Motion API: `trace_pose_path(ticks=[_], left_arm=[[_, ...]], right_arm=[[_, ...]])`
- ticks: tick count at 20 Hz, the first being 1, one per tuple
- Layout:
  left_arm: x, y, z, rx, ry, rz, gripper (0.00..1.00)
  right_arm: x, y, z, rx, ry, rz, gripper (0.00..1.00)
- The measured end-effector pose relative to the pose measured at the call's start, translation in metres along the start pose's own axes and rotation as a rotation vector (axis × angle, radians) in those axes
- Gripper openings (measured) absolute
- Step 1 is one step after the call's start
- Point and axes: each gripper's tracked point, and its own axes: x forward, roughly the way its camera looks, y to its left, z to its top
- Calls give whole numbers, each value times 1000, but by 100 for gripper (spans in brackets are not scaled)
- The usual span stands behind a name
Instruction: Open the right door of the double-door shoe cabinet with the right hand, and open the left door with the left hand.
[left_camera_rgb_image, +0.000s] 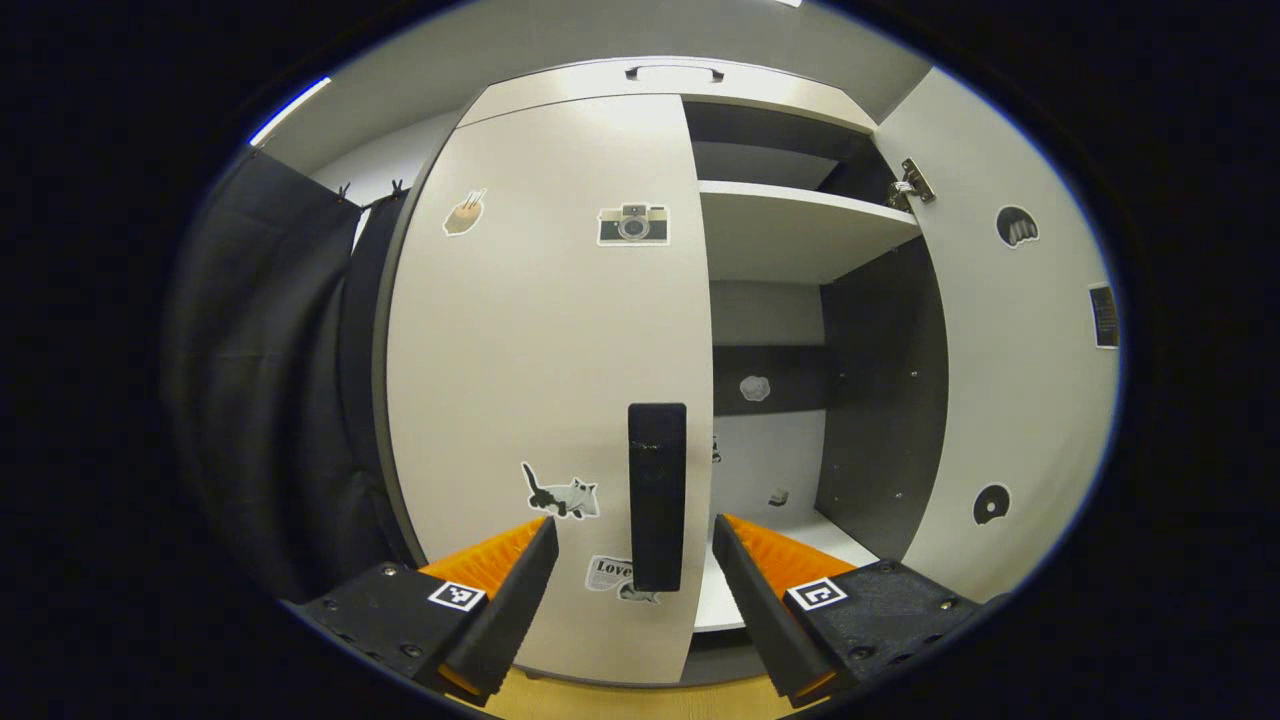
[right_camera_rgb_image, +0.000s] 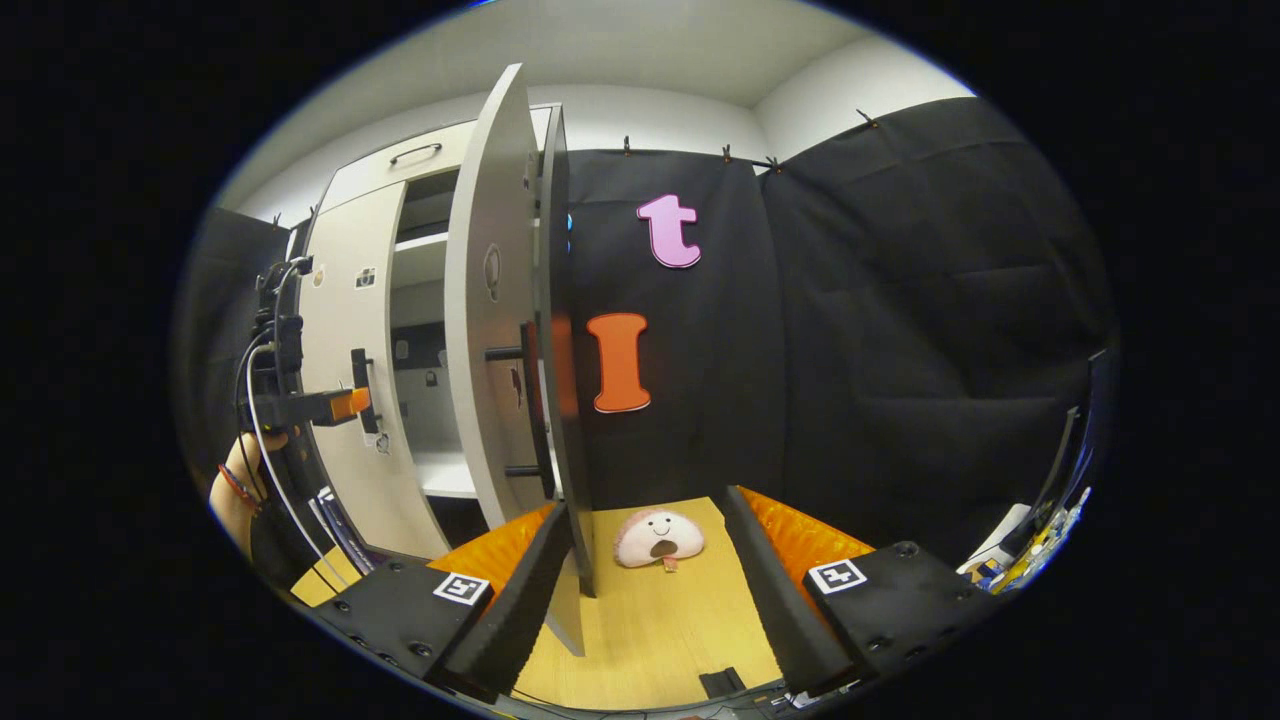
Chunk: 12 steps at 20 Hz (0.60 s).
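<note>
The shoe cabinet's left door (left_camera_rgb_image: 540, 330) is closed and carries several stickers and a black vertical handle (left_camera_rgb_image: 657, 495). My left gripper (left_camera_rgb_image: 634, 530) is open, and the handle stands between its fingers in the left gripper view. From the right gripper view, the left gripper (right_camera_rgb_image: 335, 405) sits right at that handle (right_camera_rgb_image: 358, 385), held by a hand (right_camera_rgb_image: 240, 480). The right door (right_camera_rgb_image: 490, 300) stands swung open, nearly edge-on, with its black handle (right_camera_rgb_image: 530, 400) facing me. My right gripper (right_camera_rgb_image: 645, 530) is open, holds nothing, and is just beside the door's lower edge.
Inside the open right half are a white shelf (left_camera_rgb_image: 800, 205) and a dark side panel (left_camera_rgb_image: 880, 400). A drawer with a handle (left_camera_rgb_image: 674, 72) tops the cabinet. A round plush toy (right_camera_rgb_image: 658, 538) lies on the wooden floor (right_camera_rgb_image: 650, 630). Black cloth walls (right_camera_rgb_image: 900, 330) close in the booth.
</note>
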Motion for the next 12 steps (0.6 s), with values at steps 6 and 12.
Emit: trace_pose_path(ticks=[6,12], left_arm=[[33,0,-4,-10,29,12,92],[41,-11,-15,-48,55,-17,62]], right_arm=[[2,-21,-17,23,43,-44,100],[3,-37,-19,52,43,-76,92]])
